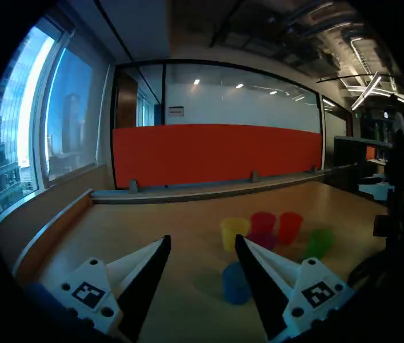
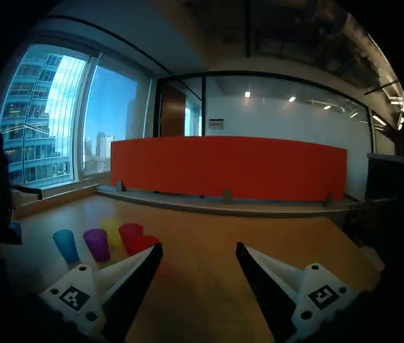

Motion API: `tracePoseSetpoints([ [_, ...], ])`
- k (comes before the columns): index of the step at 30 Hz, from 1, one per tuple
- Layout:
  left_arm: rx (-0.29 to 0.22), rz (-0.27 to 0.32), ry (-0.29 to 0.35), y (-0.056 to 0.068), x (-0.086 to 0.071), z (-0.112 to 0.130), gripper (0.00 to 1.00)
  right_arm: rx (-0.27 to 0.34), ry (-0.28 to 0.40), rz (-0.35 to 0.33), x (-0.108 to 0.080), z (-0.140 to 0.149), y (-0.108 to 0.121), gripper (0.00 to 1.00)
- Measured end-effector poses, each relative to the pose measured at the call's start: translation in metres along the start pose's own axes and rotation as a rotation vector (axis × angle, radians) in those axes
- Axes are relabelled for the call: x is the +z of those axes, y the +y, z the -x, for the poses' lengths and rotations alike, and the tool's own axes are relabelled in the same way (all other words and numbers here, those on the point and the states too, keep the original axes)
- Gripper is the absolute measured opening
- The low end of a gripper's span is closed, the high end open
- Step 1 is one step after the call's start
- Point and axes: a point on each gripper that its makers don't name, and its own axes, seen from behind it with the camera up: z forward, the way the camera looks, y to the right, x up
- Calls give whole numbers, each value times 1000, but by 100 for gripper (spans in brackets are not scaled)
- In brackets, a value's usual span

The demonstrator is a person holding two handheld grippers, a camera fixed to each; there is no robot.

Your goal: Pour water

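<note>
Left tongs (image 1: 203, 243) and right tongs (image 2: 199, 248) agape, empty.

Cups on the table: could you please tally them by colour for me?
Blue cup: 1
Purple cup: 1
Yellow cup: 1
Pink cup: 1
Red cup: 1
Green cup: 1
Total: 6
</note>
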Motion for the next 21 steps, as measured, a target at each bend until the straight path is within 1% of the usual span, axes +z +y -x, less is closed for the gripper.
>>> tracePoseSetpoints([
  [3,-3,-17,27,-1,0,-7,82,6,36,39,2,-10,8,100],
  [9,14,-43,94,3,-2,-26,82,29,117,118,3,-31,24,100],
  [15,31,-61,155,9,-3,-38,82,29,173,161,1,-42,29,100],
  [21,36,-93,206,11,-6,-46,82,17,211,205,-3,-46,37,100],
])
